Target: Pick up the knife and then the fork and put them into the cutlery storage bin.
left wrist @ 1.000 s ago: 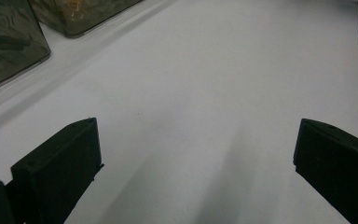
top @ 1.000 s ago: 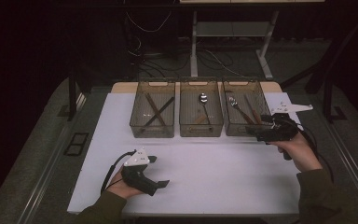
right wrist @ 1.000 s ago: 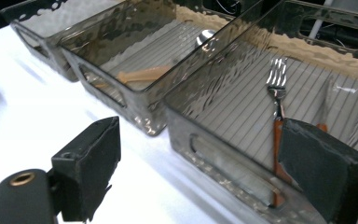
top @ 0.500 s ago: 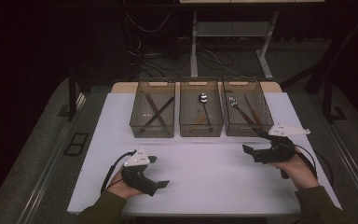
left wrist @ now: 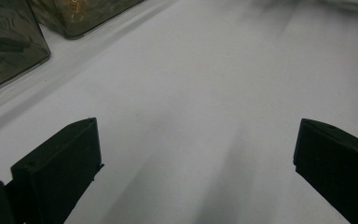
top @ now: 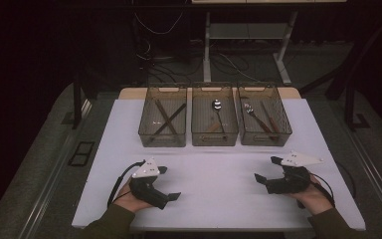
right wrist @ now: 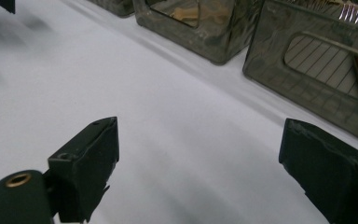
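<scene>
Three smoky bins stand in a row across the far half of the white worktop (top: 219,174), and both grippers sit well back from them near the person's edge. The right gripper (top: 267,171) has its jaws wide with nothing between them; in the right gripper view only bare worktop lies in the gap. The left gripper (top: 168,183) is the same — jaws spread, nothing held.

The nearest cutlery to the right hand is in the right bin (top: 264,140): a fork (top: 256,118) and a dark-handled piece beside it, which I cannot name. The fork's long axis runs from its tines at the far left of the bin down to its handle at the near right, so it slants toward the right hand's side. From the right jaws it lies ahead and somewhat left, beyond the bin's near wall; the right gripper view shows that wall (right wrist: 317,88) close, with tines peeking over the rim.

The middle bin (top: 214,139) holds a spoon (top: 218,113), bowl far, handle toward the person. The left bin (top: 162,140) holds two dark sticks (top: 166,119) crossed in an X — ahead of the left jaws, which are the nearer ones to that bin.

Any pick from the right bin looks like the right hand's job, coming over the wall and closing across the handle, not along it.
</scene>
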A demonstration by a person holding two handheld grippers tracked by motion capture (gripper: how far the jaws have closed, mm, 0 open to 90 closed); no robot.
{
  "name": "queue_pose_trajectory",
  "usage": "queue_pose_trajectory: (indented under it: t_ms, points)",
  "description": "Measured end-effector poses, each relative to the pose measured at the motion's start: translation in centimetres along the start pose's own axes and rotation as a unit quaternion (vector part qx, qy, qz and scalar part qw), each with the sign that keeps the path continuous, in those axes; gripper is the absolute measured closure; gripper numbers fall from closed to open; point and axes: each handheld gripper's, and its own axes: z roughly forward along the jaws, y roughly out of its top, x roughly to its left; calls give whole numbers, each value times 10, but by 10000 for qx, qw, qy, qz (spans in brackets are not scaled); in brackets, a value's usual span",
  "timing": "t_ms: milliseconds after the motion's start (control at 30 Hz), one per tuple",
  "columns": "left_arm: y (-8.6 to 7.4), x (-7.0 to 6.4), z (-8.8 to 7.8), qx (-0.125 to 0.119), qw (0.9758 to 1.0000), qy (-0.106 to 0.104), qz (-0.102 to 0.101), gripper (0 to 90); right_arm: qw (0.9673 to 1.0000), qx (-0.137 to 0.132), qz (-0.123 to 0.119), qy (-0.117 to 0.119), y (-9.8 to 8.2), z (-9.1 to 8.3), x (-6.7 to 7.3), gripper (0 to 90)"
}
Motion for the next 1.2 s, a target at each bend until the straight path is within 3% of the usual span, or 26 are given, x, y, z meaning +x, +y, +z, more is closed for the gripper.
queue_pose_trajectory:
  t_ms: [433, 1200]
  points:
    - [0, 0, 0, -20, 10000, 5, 10, 5, 9998, -40, 170, 14, -21, -5, 2, 122]
    - [0, 0, -1, 8, 10000, -12, 35, 4, 9998, 14, 182, 85, -24, -3, -3, 123]
